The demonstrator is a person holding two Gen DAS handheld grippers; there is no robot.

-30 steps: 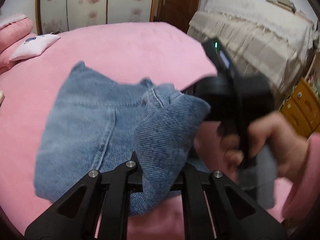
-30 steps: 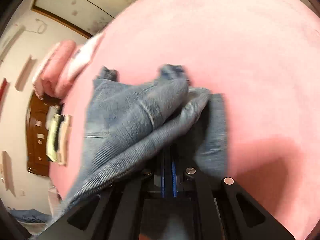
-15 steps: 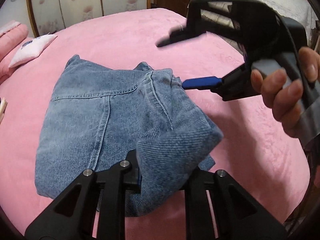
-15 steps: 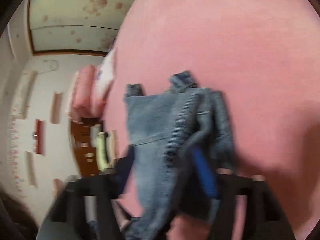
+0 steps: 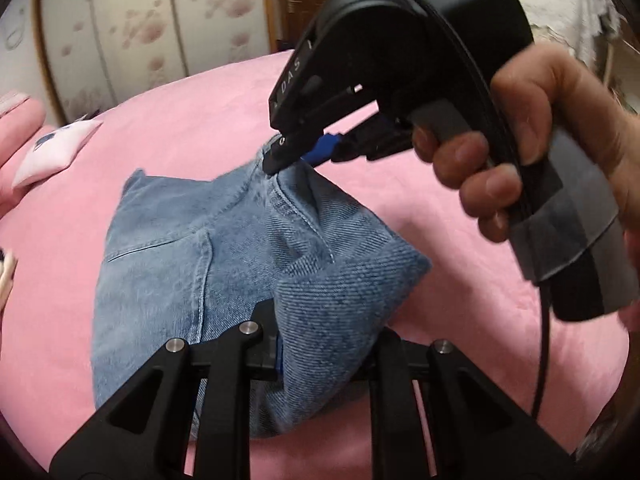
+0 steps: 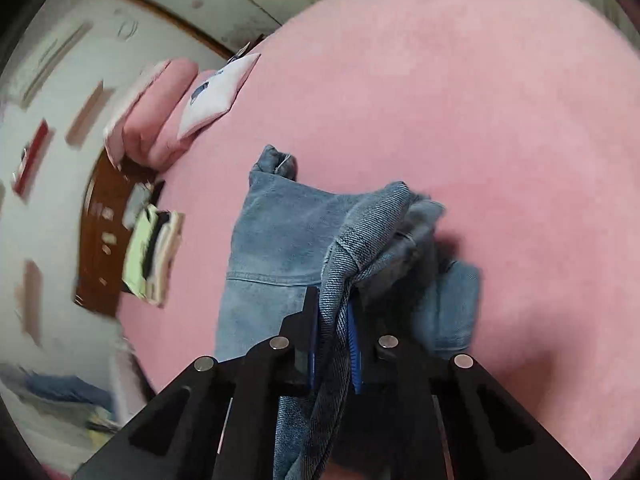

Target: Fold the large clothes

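Note:
Folded blue jeans (image 5: 192, 264) lie on a pink bed (image 5: 200, 112). My left gripper (image 5: 324, 344) is shut on a thick fold of the jeans at their near right corner. My right gripper (image 5: 288, 160), held in a hand, pinches the far top edge of the jeans. In the right wrist view the right gripper (image 6: 334, 332) is shut on a bunched denim edge (image 6: 372, 224), with the rest of the jeans (image 6: 276, 240) spread below on the bed (image 6: 460, 120).
A white and pink pillow (image 5: 52, 148) lies at the bed's far left, also in the right wrist view (image 6: 216, 96). A floral wardrobe (image 5: 140, 28) stands behind the bed. A covered piece of furniture (image 5: 580, 12) stands to the right.
My right gripper came back down from above and closed on the far edge of the jeans. My left gripper kept its hold on the near fold.

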